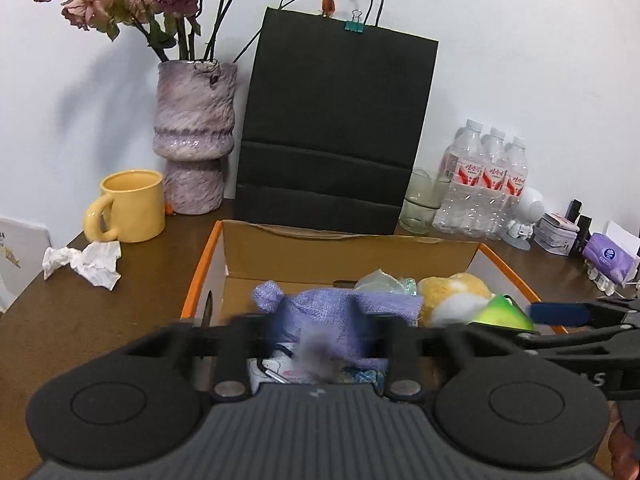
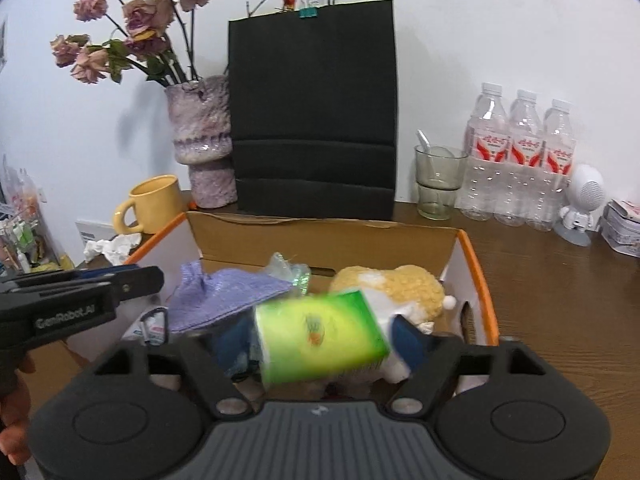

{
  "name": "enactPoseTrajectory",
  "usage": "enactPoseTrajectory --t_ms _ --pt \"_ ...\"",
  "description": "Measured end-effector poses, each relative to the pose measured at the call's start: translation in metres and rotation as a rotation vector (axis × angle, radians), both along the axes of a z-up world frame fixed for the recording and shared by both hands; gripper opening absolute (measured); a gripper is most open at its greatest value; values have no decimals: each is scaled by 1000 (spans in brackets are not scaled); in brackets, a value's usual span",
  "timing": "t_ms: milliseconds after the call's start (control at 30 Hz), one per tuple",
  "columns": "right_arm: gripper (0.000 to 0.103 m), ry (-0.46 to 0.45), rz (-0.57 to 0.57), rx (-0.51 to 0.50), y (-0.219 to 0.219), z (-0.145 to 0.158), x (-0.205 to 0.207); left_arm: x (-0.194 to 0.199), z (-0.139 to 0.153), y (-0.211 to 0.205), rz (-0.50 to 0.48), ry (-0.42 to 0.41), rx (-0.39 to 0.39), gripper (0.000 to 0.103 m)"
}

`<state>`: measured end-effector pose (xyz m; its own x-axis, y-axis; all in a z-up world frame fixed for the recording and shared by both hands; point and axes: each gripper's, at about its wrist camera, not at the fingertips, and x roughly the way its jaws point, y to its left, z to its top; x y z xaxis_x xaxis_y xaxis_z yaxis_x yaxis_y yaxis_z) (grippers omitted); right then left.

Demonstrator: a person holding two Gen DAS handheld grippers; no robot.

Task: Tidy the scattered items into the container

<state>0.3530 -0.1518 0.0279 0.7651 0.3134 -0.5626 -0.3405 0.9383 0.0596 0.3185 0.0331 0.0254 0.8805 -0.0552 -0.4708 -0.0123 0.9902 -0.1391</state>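
An open cardboard box with orange rims (image 1: 352, 246) (image 2: 320, 236) stands on the wooden table. It holds a yellow-and-white plush toy (image 1: 452, 292) (image 2: 400, 284), a clear plastic wrapper (image 2: 292, 270) and small items. My left gripper (image 1: 320, 332) is over the box, shut on a purple knitted cloth (image 1: 340, 316) (image 2: 224, 296). My right gripper (image 2: 324, 340) (image 1: 560, 314) is shut on a green packet (image 2: 320, 334) (image 1: 504, 312), held just above the box's near side. A crumpled white tissue (image 1: 86, 262) (image 2: 114, 246) lies on the table left of the box.
Behind the box stand a black paper bag (image 1: 332, 136), a purple vase of dried roses (image 1: 194, 136), a yellow mug (image 1: 130, 206), a glass (image 2: 438, 182), three water bottles (image 2: 520, 160) and a white astronaut figure (image 2: 580, 208). Small boxes and a purple tissue pack (image 1: 610, 258) sit far right.
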Motion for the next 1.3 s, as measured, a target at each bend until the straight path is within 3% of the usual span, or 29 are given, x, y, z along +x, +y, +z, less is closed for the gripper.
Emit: enactPoseTrajectory --t_ms 33,67,133,700,1300 --pt "97 -6 -9 -4 -1 2 0 -2 1 -1 17 -6 6 95" --pt "99 -12 -15 -12 -2 4 -1 -4 4 -2 55 -19 29 103" --pt "102 -20 -17 -27 -5 9 -3 -6 8 -2 64 -24 58 103" --pt "103 -6 -35 -7 -9 16 -14 -17 14 -6 57 15 41 103" --pt "103 -27 -20 -42 -20 57 -132 -128 58 -24 22 -3 51 103"
